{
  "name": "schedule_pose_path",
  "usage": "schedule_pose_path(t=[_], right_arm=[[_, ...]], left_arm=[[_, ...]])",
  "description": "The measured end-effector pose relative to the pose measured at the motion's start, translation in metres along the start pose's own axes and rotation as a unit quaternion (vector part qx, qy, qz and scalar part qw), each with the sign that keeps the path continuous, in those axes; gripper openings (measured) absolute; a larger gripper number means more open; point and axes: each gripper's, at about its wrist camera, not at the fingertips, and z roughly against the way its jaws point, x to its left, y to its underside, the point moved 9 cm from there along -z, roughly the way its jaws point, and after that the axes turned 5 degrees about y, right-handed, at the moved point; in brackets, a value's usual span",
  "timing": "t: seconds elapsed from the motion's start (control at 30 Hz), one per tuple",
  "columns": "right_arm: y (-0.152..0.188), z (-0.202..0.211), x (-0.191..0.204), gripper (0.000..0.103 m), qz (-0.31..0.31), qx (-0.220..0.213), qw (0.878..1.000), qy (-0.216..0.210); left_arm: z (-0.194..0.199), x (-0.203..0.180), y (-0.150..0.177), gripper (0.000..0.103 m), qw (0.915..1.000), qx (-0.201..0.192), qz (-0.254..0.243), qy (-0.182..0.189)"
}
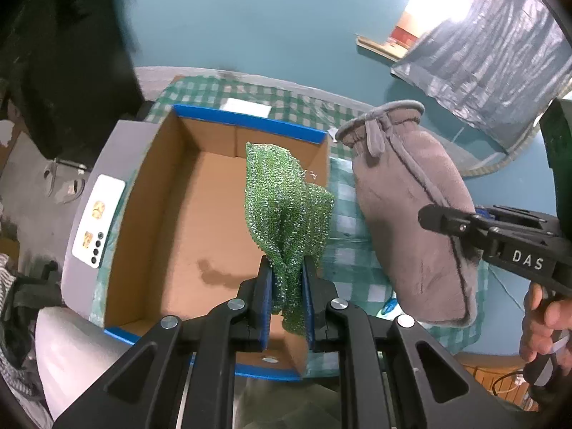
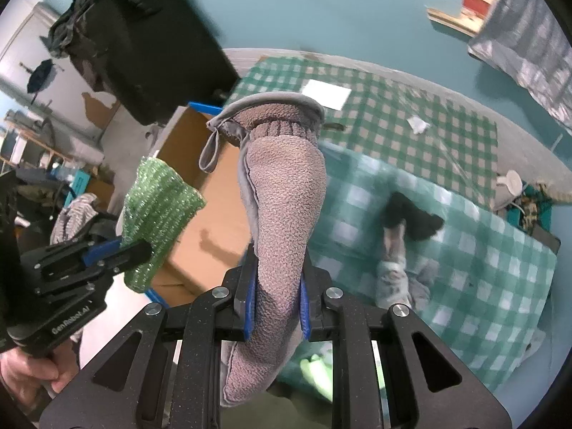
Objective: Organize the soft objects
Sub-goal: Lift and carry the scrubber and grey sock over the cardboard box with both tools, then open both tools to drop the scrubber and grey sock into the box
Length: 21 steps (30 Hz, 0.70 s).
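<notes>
With left fingers point(image 1: 287, 300) clamped on the green scrubber point(image 1: 286, 207) and right fingers point(image 2: 275, 307) on the grey mitt point(image 2: 286, 214), we centre each over the cardboard box point(image 1: 171, 221) before letting go.

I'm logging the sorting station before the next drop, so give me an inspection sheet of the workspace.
Surface: table under green checked cloth.
Job's things: green mesh cloth and grey mitt both lifted; cardboard box holds nothing seen.
Clutter: white paper, dark and grey fabric pile.
Grippers: left gripper shut on the mesh cloth; right gripper shut on the mitt.
Cables: nothing seen on the table.
Surroundings: teal floor, silver sheet.
</notes>
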Motion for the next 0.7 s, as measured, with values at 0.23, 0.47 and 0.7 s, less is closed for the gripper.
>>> schedule_pose_path(t=[0.23, 0.47, 0.7], right_arm=[[-0.015, -0.01, 0.031, 0.018, 0.032, 0.003, 0.999, -0.009], [-0.028, -0.027, 0.06, 0.018, 0.057, 0.012, 0.998, -0.017], [-0.036, -0.045, 0.075, 0.018, 0.068, 0.021, 0.997, -0.018]], left_arm=[[0.006, 0.03, 0.001, 0.014, 0.9996, -0.006, 0.024, -0.01], [0.01, 0.052, 0.004, 0.014, 0.9988, -0.01, 0.044, -0.019], [0.01, 0.072, 0.009, 0.014, 0.9978, -0.006, 0.062, -0.025]])
